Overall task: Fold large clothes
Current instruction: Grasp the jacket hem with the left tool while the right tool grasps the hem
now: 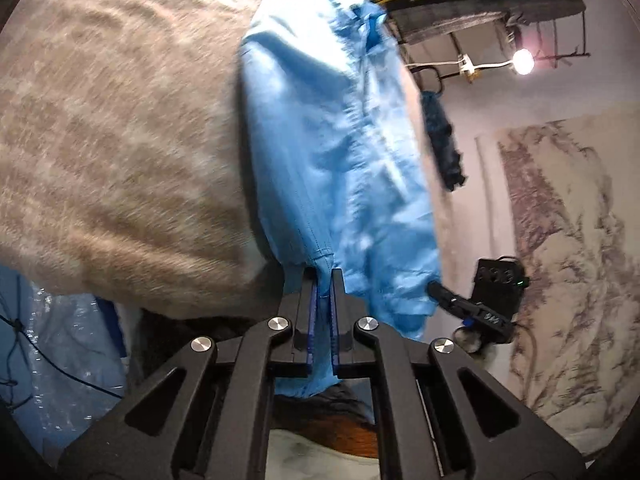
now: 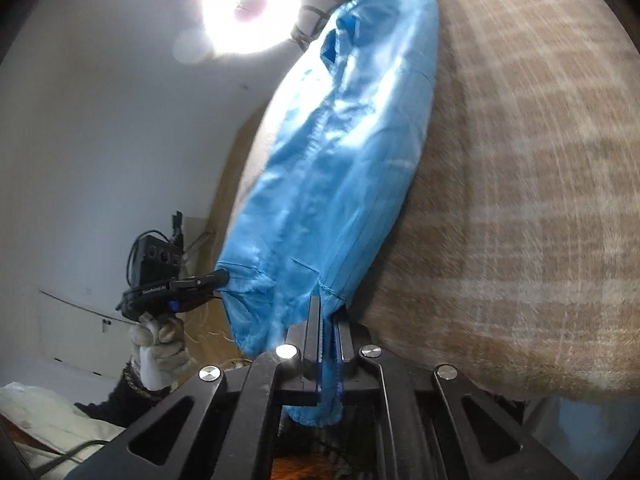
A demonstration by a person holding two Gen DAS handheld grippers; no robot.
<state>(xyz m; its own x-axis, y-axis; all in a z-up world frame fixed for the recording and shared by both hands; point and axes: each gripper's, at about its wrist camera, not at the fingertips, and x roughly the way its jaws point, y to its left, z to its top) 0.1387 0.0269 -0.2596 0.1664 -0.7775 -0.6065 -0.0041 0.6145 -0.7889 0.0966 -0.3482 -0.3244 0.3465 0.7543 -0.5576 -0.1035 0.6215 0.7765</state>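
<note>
Both claws grip the same blue garment [image 1: 332, 152], a thin, shiny piece of cloth that hangs stretched between them over a beige woven surface [image 1: 112, 120].

In the left wrist view the left claw [image 1: 323, 276] sits at six o'clock, its jaws drawn narrow with a seamed edge of the blue garment pinched between them; a small tail of cloth pokes out behind the fingers toward the camera. From the grip the garment runs up toward twelve o'clock, bunched and wrinkled, with the beige woven surface filling the nine to eleven o'clock side. At four o'clock the right claw [image 1: 434, 288] bites a lower corner of the same cloth, carried by a gloved hand [image 1: 470, 340]. A lamp [image 1: 523, 62] glows at two o'clock, a dark cloth [image 1: 442, 140] hangs on the wall near three o'clock, and a patterned fabric [image 1: 568, 248] covers the three to five o'clock side.

In the right wrist view the right claw [image 2: 329, 308] is likewise nearly closed on the garment [image 2: 332, 152], with blue cloth trapped between the fingers and spilling down behind them. The garment rises toward twelve o'clock against the beige woven surface [image 2: 520, 200], which takes up the whole right half. At eight o'clock the left claw [image 2: 222, 278] clamps another edge of the cloth, held by a gloved hand [image 2: 164, 336]. A bright lamp [image 2: 250, 4] flares at eleven o'clock against a white wall [image 2: 100, 140].

Both views are blurred by motion, so fine detail of the garment cannot be made out.
</note>
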